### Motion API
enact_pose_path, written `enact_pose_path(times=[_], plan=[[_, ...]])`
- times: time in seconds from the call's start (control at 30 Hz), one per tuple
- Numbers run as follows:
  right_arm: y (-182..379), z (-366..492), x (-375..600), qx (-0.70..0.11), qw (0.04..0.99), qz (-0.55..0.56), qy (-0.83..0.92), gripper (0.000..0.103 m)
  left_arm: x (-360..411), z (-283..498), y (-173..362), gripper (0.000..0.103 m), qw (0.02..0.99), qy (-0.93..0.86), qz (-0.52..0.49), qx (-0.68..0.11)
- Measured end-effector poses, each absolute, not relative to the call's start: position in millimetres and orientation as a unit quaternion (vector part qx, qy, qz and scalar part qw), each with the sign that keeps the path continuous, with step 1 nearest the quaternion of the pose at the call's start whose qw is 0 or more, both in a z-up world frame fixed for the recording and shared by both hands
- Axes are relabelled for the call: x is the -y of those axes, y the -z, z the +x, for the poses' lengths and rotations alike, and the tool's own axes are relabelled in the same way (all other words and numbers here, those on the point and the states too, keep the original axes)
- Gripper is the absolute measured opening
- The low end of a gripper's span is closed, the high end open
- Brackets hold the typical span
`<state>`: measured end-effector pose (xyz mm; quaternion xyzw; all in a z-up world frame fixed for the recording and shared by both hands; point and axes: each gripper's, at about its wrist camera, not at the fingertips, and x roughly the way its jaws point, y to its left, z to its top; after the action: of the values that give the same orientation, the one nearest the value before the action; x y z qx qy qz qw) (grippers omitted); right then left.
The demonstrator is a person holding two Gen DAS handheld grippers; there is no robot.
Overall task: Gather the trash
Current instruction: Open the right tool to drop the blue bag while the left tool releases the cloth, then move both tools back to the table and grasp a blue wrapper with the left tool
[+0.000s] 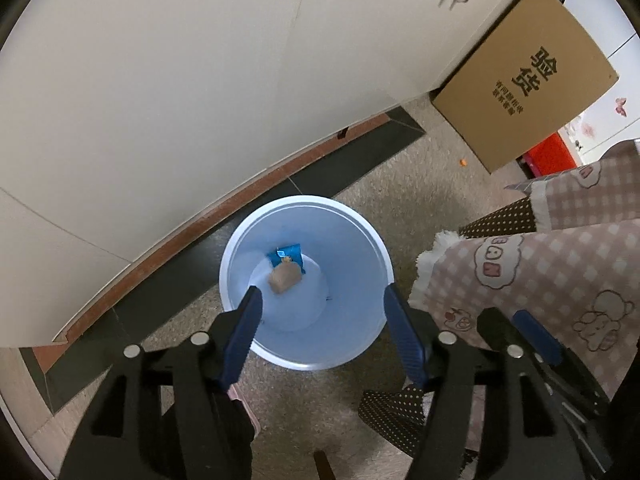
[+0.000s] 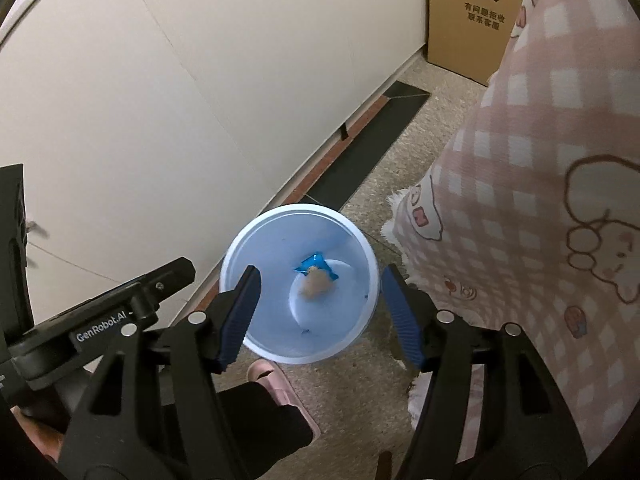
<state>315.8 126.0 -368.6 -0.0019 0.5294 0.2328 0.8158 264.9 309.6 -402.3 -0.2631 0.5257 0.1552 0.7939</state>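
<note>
Both tongs, left (image 1: 322,304) and right (image 2: 318,284), gape empty above the bin (image 1: 362,344) (wrapper (image 1: 289,255) inside).

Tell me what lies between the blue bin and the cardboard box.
In the left wrist view, only speckled floor separates the blue bin from the cardboard box; a small orange scrap lies near the box.
</note>
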Motion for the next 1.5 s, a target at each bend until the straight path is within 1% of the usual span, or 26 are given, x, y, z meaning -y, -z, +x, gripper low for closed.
enact_pose_path(times=[0.17, 0.27, 0.33, 0.4, 0.6, 0.73, 0.87, 1.07, 1.3, 1.5], plan=[[335.9, 300.1, -128.6, -0.517, 0.816, 0.003, -0.259, 0.063, -312.4, 244.3, 364.2, 0.062, 0.809, -0.173, -0.259, -0.498], [309.7, 283.4, -132.6, -0.496, 0.823, -0.002, -0.276, 0.063, -317.3, 224.6, 327.0, 0.062, 0.819, -0.197, -0.272, -0.465], [282.1, 271.6, -132.0, -0.473, 0.833, -0.01, -0.288, 0.063, -318.4, 210.4, 297.5, 0.062, 0.83, -0.205, -0.288, -0.431], [251.8, 259.2, -126.9, -0.452, 0.839, -0.005, -0.302, 0.064, -313.9, 199.2, 266.1, 0.062, 0.846, -0.207, -0.283, -0.401], [172.7, 226.6, -91.5, -0.395, 0.863, 0.014, -0.315, 0.067, -274.2, 174.4, 183.7, 0.064, 0.893, -0.18, -0.257, -0.324], [137.3, 211.5, -44.8, -0.353, 0.893, 0.028, -0.278, 0.067, -236.4, 171.5, 149.0, 0.066, 0.914, -0.142, -0.232, -0.301], [116.3, 205.8, 15.3, -0.319, 0.918, 0.056, -0.229, 0.067, -188.4, 178.7, 127.6, 0.066, 0.927, -0.089, -0.2, -0.303], [102.8, 206.5, 120.5, -0.292, 0.94, 0.102, -0.142, 0.067, -85.9, 204.3, 107.6, 0.066, 0.941, 0.025, -0.138, -0.309], [106.4, 204.9, 218.8, -0.279, 0.949, 0.136, -0.05, 0.067, 30.8, 237.7, 110.3, 0.066, 0.929, 0.126, -0.069, -0.342], [124.9, 208.3, 276.9, -0.294, 0.943, 0.158, -0.014, 0.067, 91.2, 262.5, 119.0, 0.065, 0.921, 0.154, -0.023, -0.357]])
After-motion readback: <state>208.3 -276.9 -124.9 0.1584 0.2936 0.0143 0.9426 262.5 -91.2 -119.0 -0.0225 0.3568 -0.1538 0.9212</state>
